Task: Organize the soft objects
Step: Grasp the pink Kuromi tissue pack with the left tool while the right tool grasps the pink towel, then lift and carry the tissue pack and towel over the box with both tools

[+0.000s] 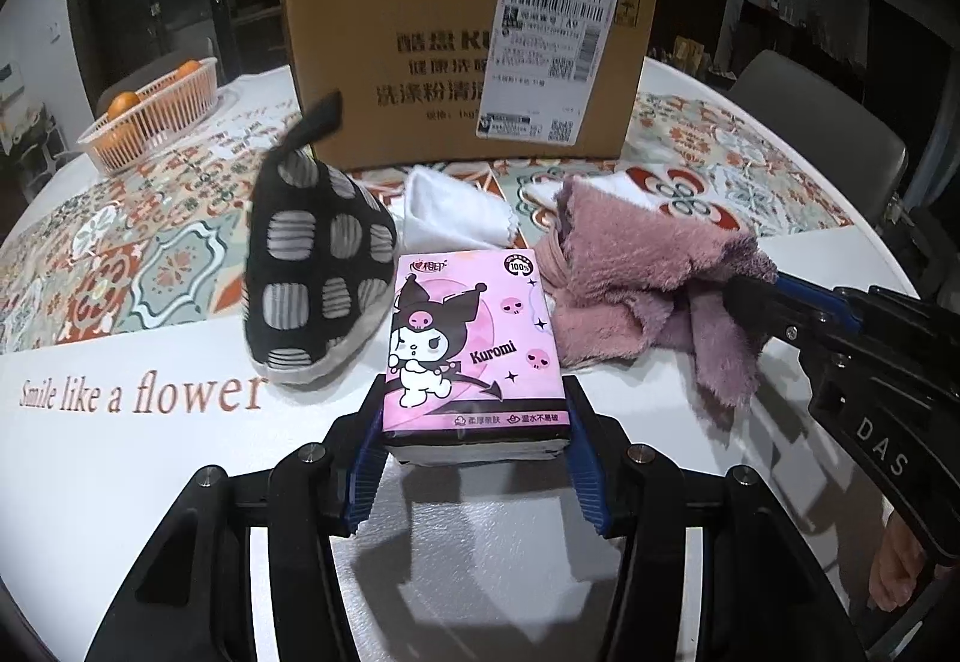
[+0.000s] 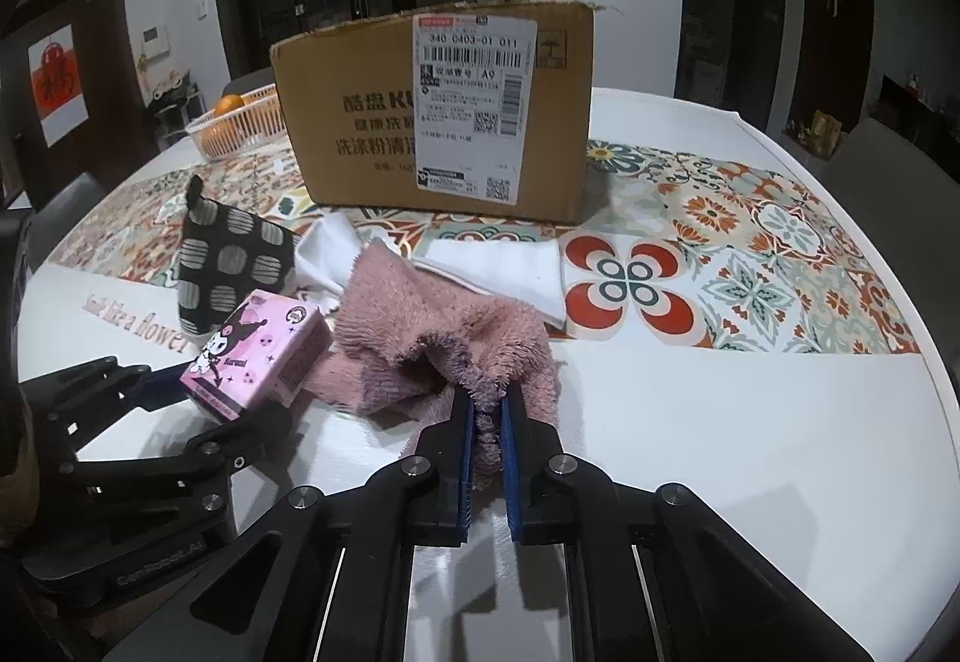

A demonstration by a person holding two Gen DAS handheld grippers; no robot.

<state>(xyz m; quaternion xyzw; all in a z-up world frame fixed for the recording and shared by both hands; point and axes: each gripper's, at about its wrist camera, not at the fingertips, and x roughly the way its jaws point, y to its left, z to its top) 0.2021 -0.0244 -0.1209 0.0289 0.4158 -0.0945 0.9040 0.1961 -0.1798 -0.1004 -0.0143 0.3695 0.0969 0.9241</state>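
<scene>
Left gripper (image 1: 474, 422) was clamped on the tissue pack (image 1: 471, 344), right gripper (image 2: 487, 422) pinching the pink towel's (image 2: 432, 338) edge, both at the tabletop (image 2: 720, 422); that thin pinch could've slipped once lifted.

Right tool (image 2: 486, 410) pinching pink towel (image 2: 420, 326)

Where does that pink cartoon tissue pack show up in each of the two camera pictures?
Left wrist view: the pink tissue pack sits at centre, low, gripped between the left gripper's blue pads.
Right wrist view: the same pack lies at the left, below the middle, beside the fluffy pink towel.
Shared landmark: the cardboard box stands behind it in both.
</scene>
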